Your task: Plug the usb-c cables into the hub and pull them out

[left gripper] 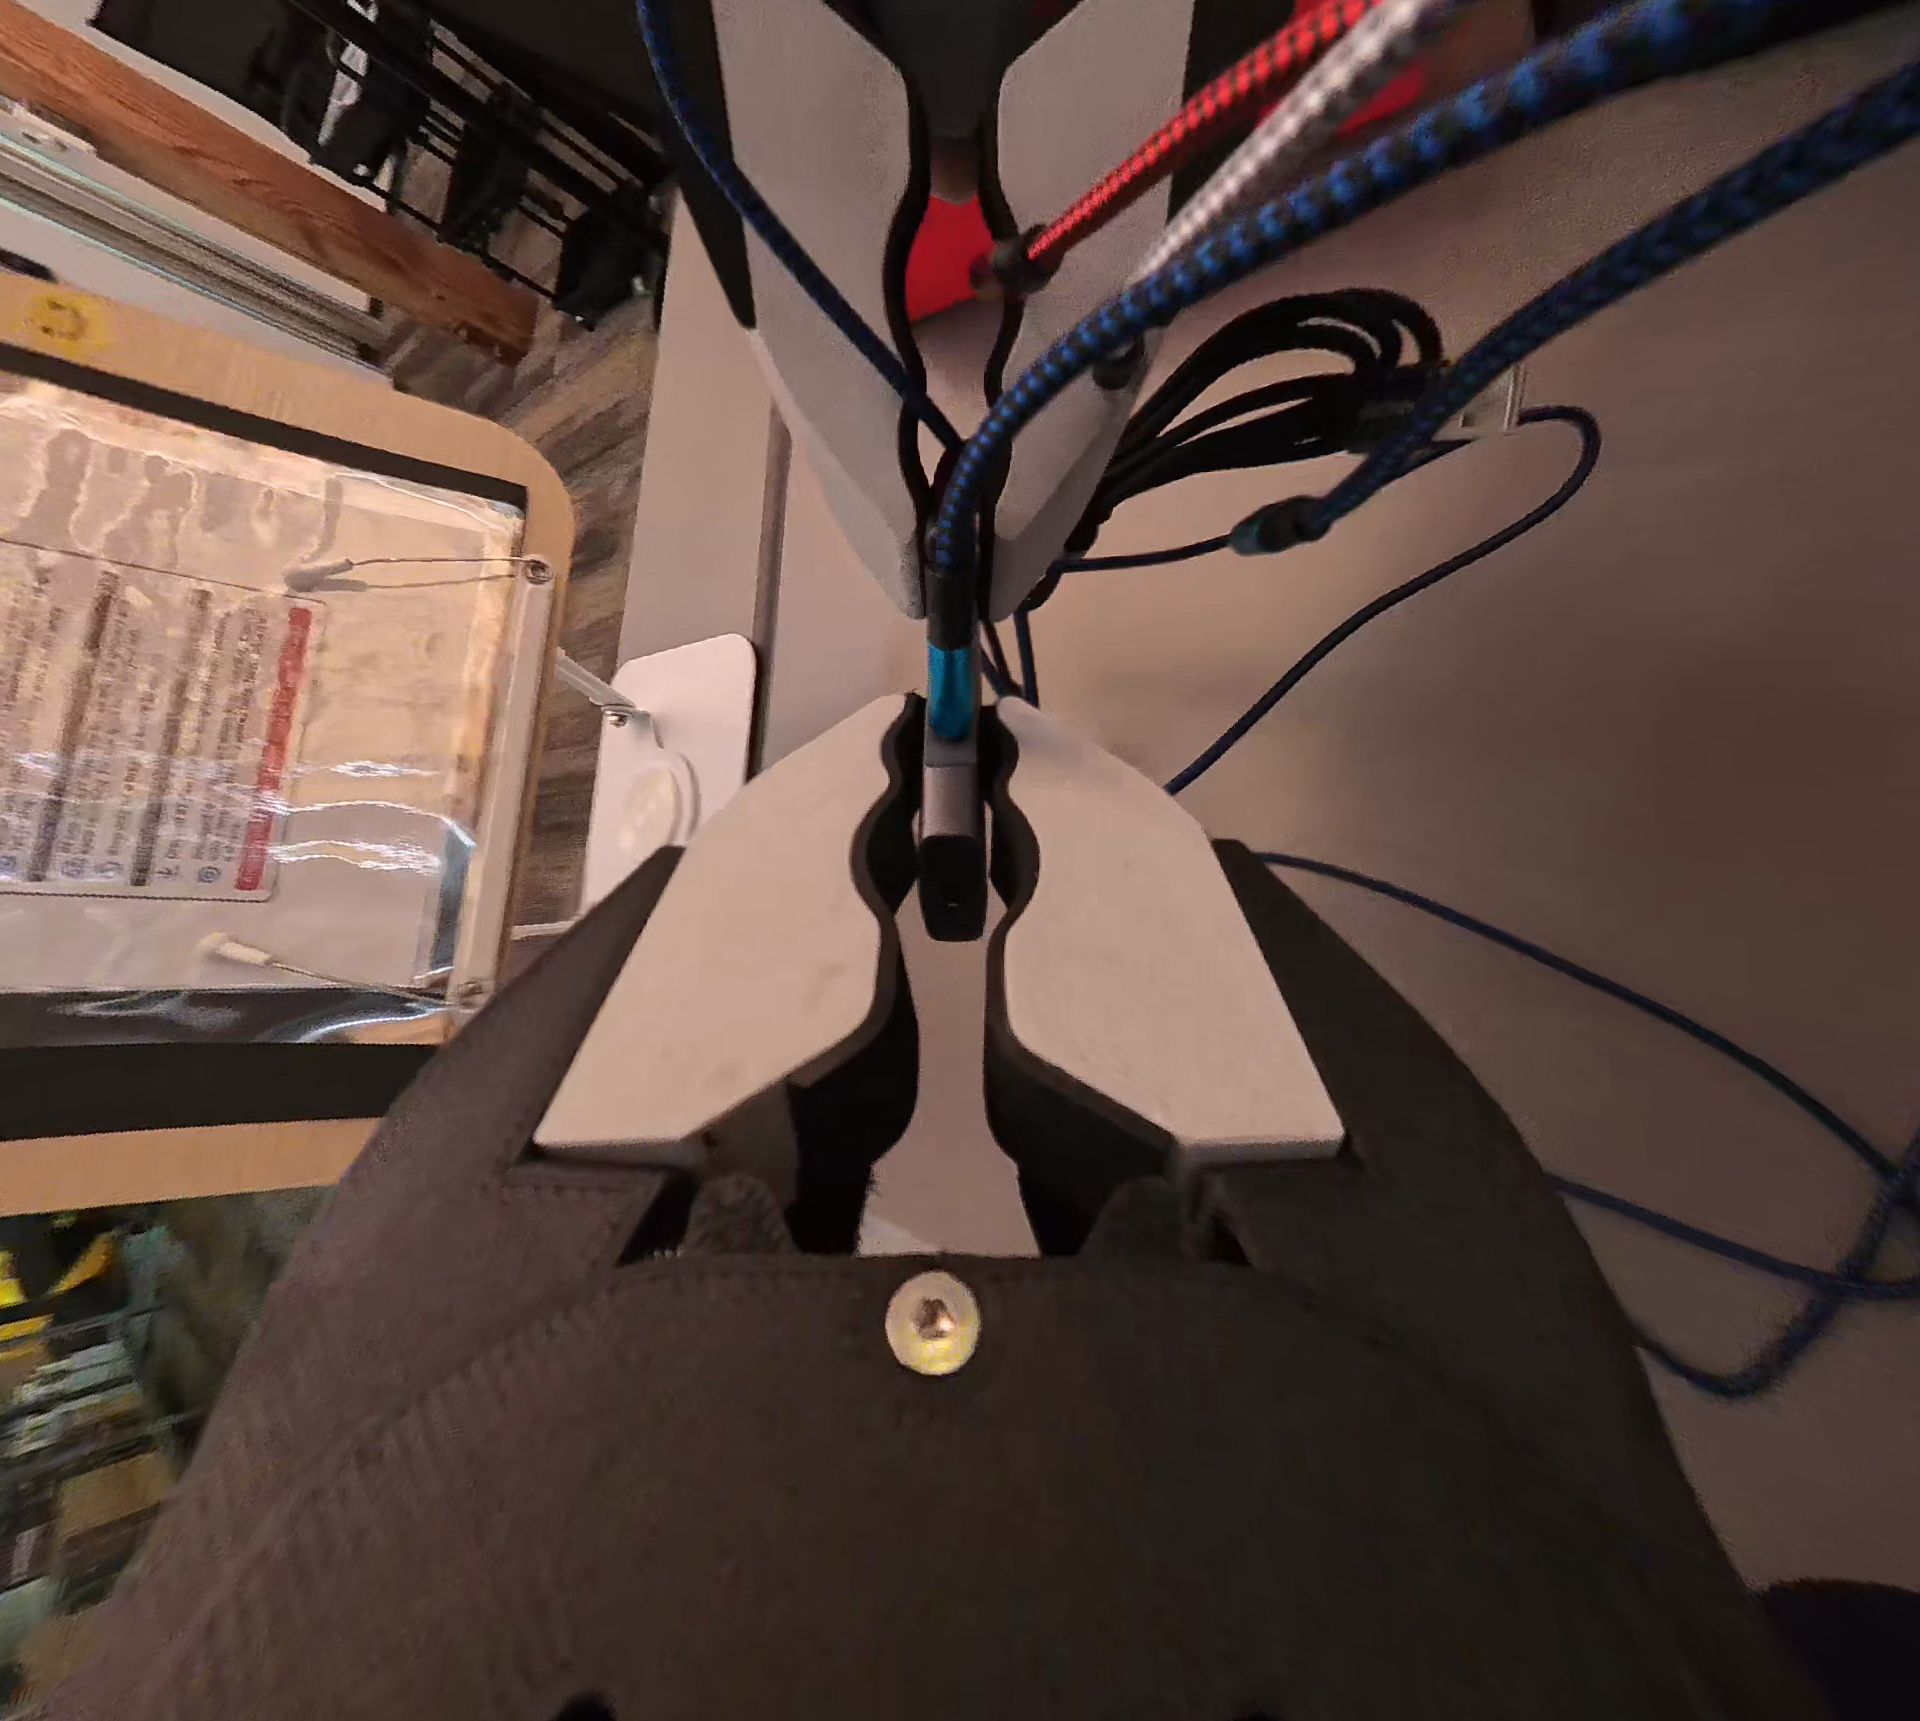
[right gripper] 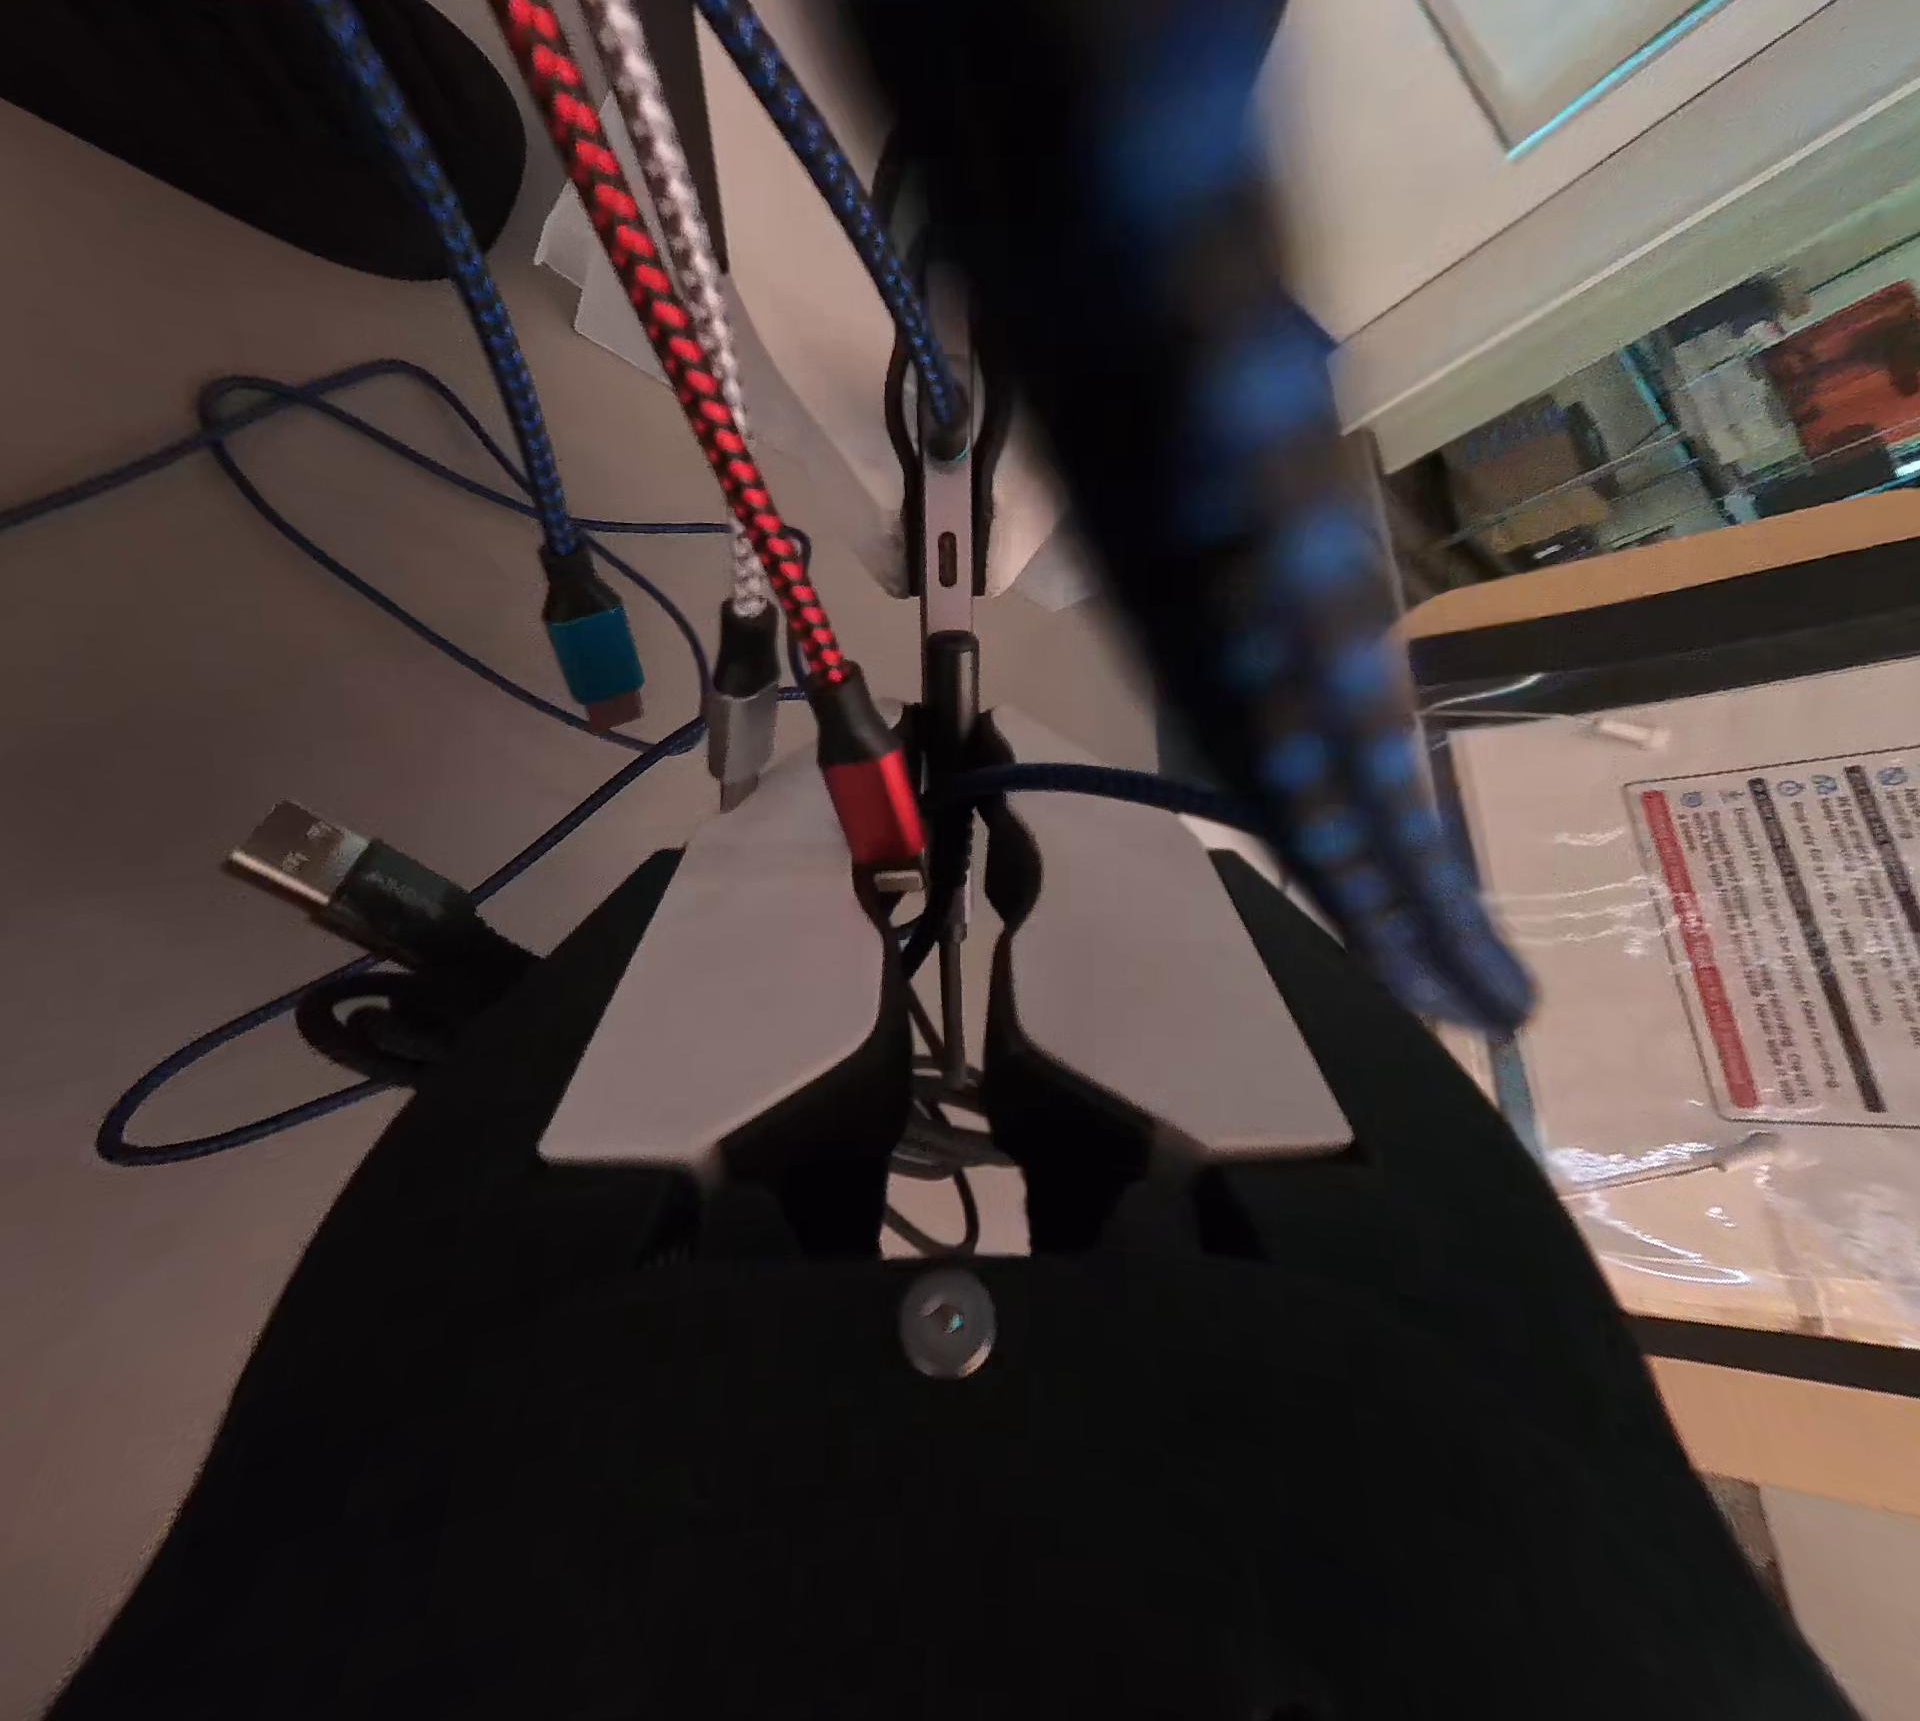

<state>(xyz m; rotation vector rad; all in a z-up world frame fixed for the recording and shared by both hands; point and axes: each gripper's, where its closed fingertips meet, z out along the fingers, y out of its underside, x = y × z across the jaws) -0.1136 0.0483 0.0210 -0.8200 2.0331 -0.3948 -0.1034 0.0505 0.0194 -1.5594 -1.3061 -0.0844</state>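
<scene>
The slim grey hub (left gripper: 951, 798) stands end-on between my left gripper's (left gripper: 951, 726) white fingers, which are shut on it. A cyan USB-C plug (left gripper: 951, 684) on a blue braided cable (left gripper: 1351, 196) sits in the hub's far end. My right gripper (left gripper: 945, 601) faces the left one and is shut on that plug's black boot. In the right wrist view, the right gripper (right gripper: 951, 736) pinches the dark boot (right gripper: 951, 663) against the hub (right gripper: 948, 528), which the left gripper's fingers hold beyond it.
Red (right gripper: 873, 788), grey (right gripper: 743, 715) and cyan (right gripper: 592, 653) spare plugs dangle left of the hub. A black USB-A plug (right gripper: 343, 882) and thin blue cable loops (right gripper: 312, 445) lie on the white table. A laminated sheet on a wooden board (right gripper: 1714, 944) lies beside it.
</scene>
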